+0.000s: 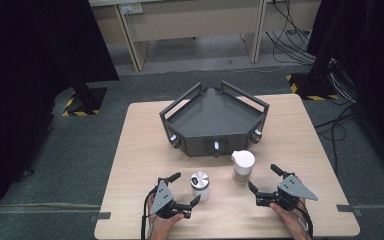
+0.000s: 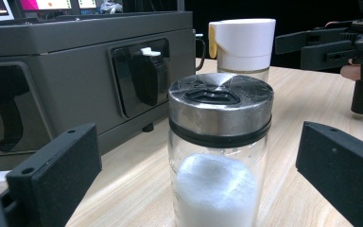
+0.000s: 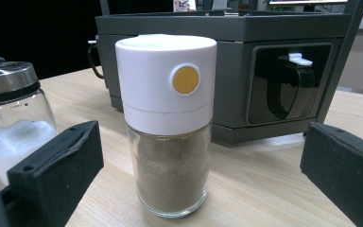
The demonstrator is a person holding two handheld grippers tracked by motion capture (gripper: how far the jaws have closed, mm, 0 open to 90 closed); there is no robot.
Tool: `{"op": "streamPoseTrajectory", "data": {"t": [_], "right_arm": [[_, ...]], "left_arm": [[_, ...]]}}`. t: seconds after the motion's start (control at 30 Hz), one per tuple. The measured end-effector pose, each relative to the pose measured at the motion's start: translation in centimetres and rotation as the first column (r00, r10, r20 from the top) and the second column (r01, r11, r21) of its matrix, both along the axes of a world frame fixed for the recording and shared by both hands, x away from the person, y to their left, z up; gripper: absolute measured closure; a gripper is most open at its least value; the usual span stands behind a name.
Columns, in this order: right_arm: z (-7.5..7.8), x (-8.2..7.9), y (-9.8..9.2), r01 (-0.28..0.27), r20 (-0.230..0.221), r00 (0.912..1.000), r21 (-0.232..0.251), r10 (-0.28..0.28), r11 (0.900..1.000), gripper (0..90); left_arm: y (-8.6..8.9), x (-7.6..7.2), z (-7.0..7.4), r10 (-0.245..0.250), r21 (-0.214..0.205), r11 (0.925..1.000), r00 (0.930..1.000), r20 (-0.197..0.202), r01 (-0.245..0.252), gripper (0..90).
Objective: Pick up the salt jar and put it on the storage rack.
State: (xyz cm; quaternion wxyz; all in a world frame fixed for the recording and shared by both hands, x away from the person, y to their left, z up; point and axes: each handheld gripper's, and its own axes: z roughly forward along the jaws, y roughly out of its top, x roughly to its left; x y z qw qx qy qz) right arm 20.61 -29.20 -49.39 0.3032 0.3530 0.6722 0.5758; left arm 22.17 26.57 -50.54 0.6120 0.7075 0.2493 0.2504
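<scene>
Looking down from the high view: left gripper (image 1: 182, 191) and right gripper (image 1: 265, 180) both stand wide, holding nothing. The clear glass shaker with a steel lid and white grains (image 1: 200, 185) stands near the wooden table's (image 1: 140, 150) near edge, the white-capped glass shaker of brown powder (image 1: 242, 167) just beyond, below the dark grey corner tray (image 1: 215, 117). Open board to either side.

Left gripper view: steel-lidded shaker (image 2: 220, 146) sits between the spread jaws, untouched. Best to close low on the glass, below the lid.

Right gripper view: white-capped shaker (image 3: 167, 123) centred, jaws apart; approach level, grip the glass, clear of the tray front (image 3: 227, 85).
</scene>
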Motion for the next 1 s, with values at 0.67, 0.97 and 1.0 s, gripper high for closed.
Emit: {"op": "streamPoseTrajectory", "data": {"t": [0.67, 0.97, 1.0], "right_arm": [[-0.02, 0.00, 0.02, 0.000, 0.000, 1.0000, 0.000, 0.000, 1.0000, 0.2], [-0.04, 0.00, 0.07, -0.001, -0.005, 1.0000, 0.003, 0.001, 1.0000, 0.2], [-0.04, 0.01, 0.06, -0.002, -0.005, 1.0000, 0.003, 0.002, 1.0000, 0.2]], "left_arm": [[0.12, 0.07, -0.09, 0.004, -0.007, 1.0000, 1.0000, -0.009, -0.004, 0.5], [0.13, 0.09, -0.11, 0.006, -0.005, 1.0000, 0.9999, -0.009, -0.006, 0.4], [0.13, 0.09, -0.10, 0.006, -0.005, 1.0000, 0.9999, -0.009, -0.006, 0.4]]}}
